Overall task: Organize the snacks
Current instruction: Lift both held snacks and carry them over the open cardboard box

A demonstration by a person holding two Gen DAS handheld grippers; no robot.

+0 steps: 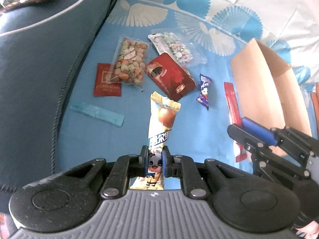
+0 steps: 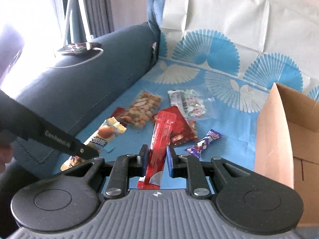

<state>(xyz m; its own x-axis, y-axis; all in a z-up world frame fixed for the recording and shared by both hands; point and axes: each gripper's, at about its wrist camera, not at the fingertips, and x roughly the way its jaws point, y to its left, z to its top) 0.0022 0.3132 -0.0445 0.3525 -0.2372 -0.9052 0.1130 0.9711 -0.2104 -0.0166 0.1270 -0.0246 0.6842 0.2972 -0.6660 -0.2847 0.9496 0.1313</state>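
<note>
My left gripper [image 1: 155,162] is shut on a cream snack packet [image 1: 162,117] with a brown ball and a cartoon figure printed on it, lifted above the blue cloth. In the right wrist view the same cream packet [image 2: 107,133] shows at the left under the left gripper's black arm. My right gripper [image 2: 157,159] is shut on a long red stick packet [image 2: 161,137], also raised; in the left wrist view that red stick packet [image 1: 231,99] hangs beside the carton. A brown cardboard carton [image 2: 273,137] stands open at the right.
On the blue patterned cloth [image 1: 139,99] lie a clear bag of nuts [image 1: 129,61], a flat red sachet [image 1: 105,81], a dark red pouch [image 1: 171,75], a clear bag of small candies [image 1: 175,45], a purple candy [image 1: 204,91] and a pale blue strip [image 1: 97,114]. A dark blue sofa arm [image 1: 39,69] borders the left.
</note>
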